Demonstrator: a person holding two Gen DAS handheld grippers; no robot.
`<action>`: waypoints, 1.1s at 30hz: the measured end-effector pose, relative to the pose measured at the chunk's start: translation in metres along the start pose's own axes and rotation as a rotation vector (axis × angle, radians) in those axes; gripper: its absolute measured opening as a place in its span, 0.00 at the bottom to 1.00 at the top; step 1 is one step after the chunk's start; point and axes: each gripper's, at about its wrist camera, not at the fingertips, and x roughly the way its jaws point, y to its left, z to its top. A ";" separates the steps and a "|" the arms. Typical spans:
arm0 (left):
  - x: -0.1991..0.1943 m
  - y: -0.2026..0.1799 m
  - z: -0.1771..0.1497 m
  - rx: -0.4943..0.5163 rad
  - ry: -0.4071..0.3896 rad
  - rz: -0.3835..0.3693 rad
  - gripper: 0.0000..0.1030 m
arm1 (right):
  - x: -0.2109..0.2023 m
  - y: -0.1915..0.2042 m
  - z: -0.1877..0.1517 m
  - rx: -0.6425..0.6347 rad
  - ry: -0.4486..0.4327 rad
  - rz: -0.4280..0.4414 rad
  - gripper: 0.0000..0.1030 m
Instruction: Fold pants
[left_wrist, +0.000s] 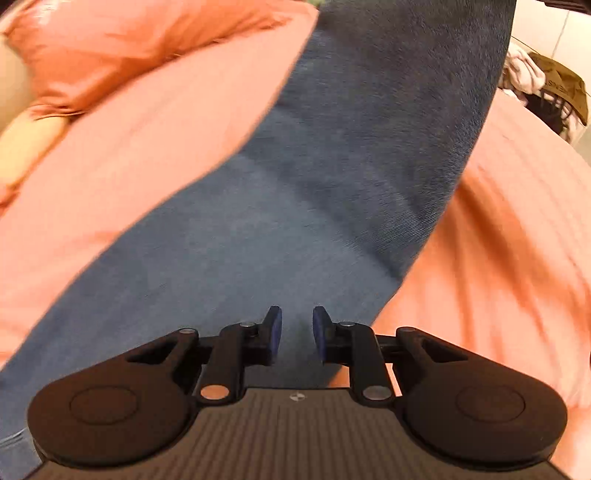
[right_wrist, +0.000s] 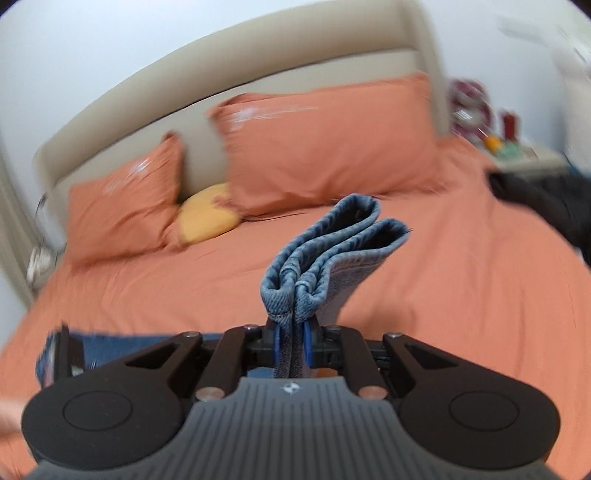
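Note:
Blue denim pants (left_wrist: 295, 184) stretch in a long band across the orange bed sheet (left_wrist: 129, 192) in the left wrist view, running up and out of the frame's top. My left gripper (left_wrist: 297, 328) hovers over the denim with a narrow gap between its blue pads; nothing is between them. My right gripper (right_wrist: 291, 343) is shut on the pants' leg hems (right_wrist: 332, 251), which stick up beyond the fingers as doubled cuffs, lifted above the bed. More denim (right_wrist: 110, 347) lies low at the left in the right wrist view.
Two orange pillows (right_wrist: 325, 147) and a yellow cushion (right_wrist: 207, 218) lean on the beige headboard (right_wrist: 221, 74). A nightstand (right_wrist: 517, 155) with small items stands at the right. A pile of clothes (left_wrist: 546, 88) lies beyond the bed's right edge.

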 end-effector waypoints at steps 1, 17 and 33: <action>-0.011 0.010 -0.009 -0.012 -0.008 0.015 0.25 | 0.000 0.018 0.002 -0.045 0.008 0.006 0.07; -0.100 0.142 -0.118 -0.291 -0.088 0.192 0.34 | 0.112 0.257 -0.065 -0.396 0.287 0.098 0.08; -0.082 0.178 -0.161 -0.358 -0.072 0.142 0.46 | 0.183 0.299 -0.141 -0.321 0.515 0.159 0.48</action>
